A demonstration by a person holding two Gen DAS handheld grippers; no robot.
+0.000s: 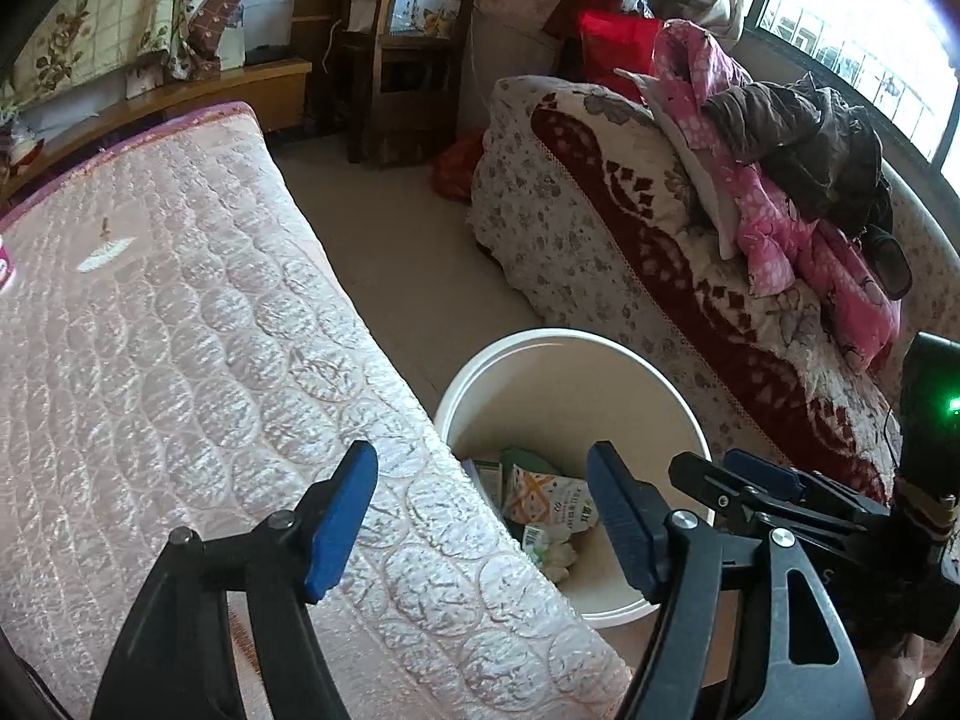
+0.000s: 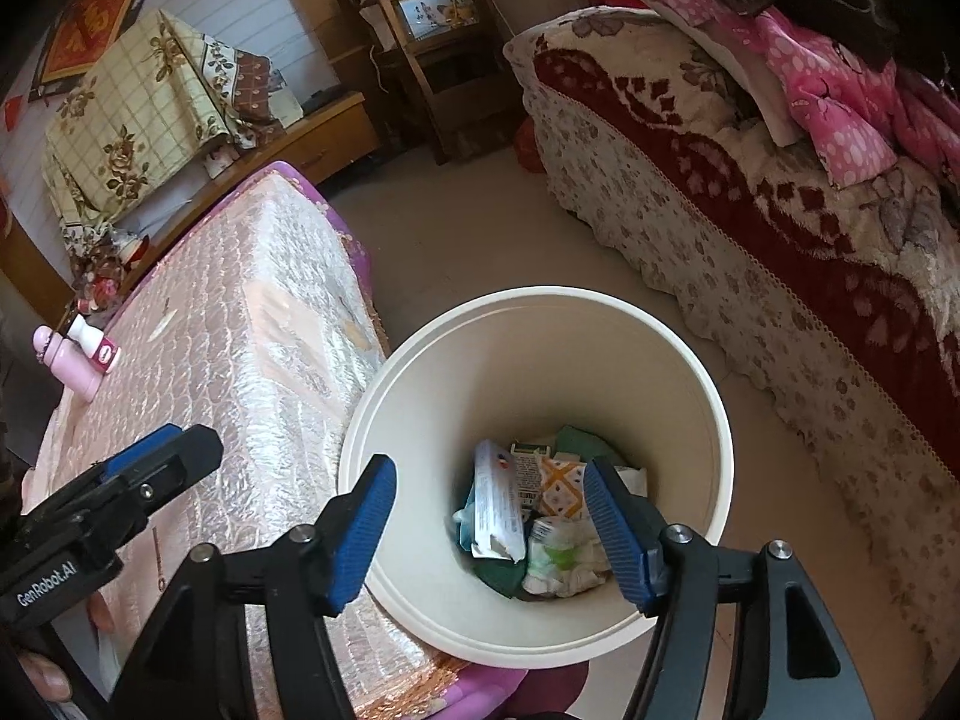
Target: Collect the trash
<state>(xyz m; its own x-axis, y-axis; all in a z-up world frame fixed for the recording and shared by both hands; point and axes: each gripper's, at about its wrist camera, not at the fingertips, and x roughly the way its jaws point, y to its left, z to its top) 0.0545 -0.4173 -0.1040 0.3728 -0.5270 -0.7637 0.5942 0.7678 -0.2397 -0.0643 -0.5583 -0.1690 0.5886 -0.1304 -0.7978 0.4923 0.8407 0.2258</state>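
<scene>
A cream round bin [image 2: 690, 384] stands on the floor beside the mattress, also in the left wrist view [image 1: 600, 354]. Inside lie several pieces of trash: a white wrapper [image 2: 495, 501], an orange-patterned packet [image 2: 561, 486], crumpled white paper [image 2: 564, 564] and green scraps; the packet also shows in the left wrist view [image 1: 540, 495]. My right gripper [image 2: 489, 531] is open and empty right above the bin mouth. My left gripper [image 1: 483, 519] is open and empty over the mattress edge next to the bin. The left gripper also shows in the right wrist view [image 2: 156, 456].
A pink quilted mattress [image 1: 180, 330] fills the left; two small pink and white bottles [image 2: 81, 354] lie on it. A sofa with a floral and red cover [image 1: 600, 228] and piled clothes [image 1: 780, 180] stands right. A wooden chair [image 1: 408, 48] stands at the back.
</scene>
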